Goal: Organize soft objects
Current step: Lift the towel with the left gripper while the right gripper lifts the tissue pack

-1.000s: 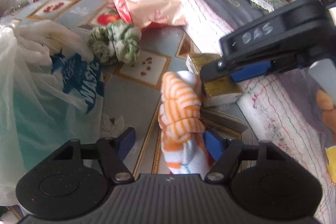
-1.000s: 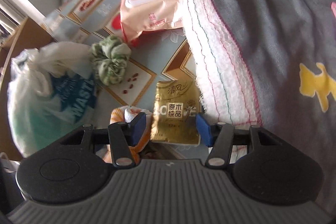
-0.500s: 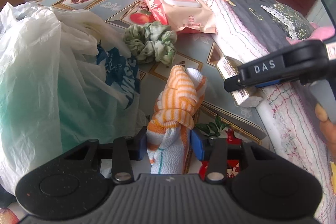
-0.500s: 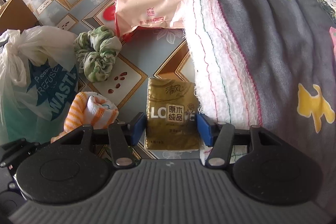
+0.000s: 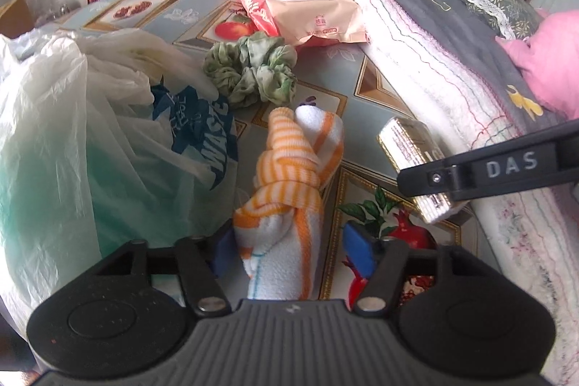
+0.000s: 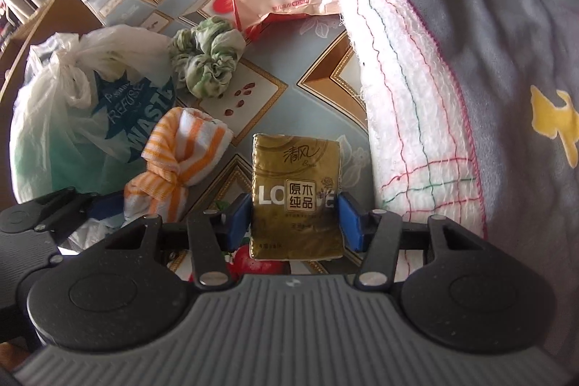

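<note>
Knotted towel sits between opening left claw pads.

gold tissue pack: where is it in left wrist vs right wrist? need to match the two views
Left wrist: the gold tissue pack is right of centre, seen edge-on, partly behind the right gripper's black finger.
Right wrist: lower centre, face-on, between the blue pads of the right gripper.
Shared landmark: the green scrunchie, on the table beyond the pack in both views.

Orange-striped cloth, gold tissue pack
</note>
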Tool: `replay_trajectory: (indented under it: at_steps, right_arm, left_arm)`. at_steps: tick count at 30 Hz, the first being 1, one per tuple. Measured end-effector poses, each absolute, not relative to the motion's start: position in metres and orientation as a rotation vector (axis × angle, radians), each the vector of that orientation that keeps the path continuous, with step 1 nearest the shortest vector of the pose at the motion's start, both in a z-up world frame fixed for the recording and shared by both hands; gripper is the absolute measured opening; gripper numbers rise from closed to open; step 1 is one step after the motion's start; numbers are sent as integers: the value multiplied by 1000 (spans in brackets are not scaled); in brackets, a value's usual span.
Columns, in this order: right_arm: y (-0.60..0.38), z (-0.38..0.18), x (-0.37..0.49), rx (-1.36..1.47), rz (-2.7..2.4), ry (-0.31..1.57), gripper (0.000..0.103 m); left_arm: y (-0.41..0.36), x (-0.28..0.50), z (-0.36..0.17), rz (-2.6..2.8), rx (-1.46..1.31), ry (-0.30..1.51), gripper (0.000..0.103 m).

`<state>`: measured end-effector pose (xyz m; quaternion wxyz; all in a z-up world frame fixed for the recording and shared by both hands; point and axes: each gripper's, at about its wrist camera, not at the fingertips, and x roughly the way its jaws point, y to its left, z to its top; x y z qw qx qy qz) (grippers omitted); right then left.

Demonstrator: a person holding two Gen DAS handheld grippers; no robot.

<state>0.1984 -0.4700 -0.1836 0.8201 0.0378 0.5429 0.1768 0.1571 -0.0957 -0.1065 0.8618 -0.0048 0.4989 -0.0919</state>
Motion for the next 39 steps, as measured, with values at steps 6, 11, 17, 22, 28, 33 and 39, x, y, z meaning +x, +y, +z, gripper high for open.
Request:
replay_trajectory:
  at_steps: [6,11,17,22,28,33,39]
  right_arm:
    - [-484,-178,193,181,393,1132,47]
    - [-496,-168,188,286,424,1102,47]
    - [-512,-147,179,461,501,1040,47]
    - [-519,-121,168,528,561,975,47]
    - [-514,-92,155,549,628,910,47]
    - [-501,-72,145,541,690,875,48]
    - [-476,-53,134,524,766,855,48]
  left_arm:
    - [-93,159,-105,-187,-14,1055,41]
    - [-91,155,-97,-186,-43,1052,39]
    - [-87,144,-71,-195,-88,996,38]
    - [-81,133,-38,-202,-130,928,38]
    - [-70,113,0,-196,-153,837,38]
    - [-52,96,25,-166,-167,776,38]
    - [-19,73,46,-101,-194,722,38]
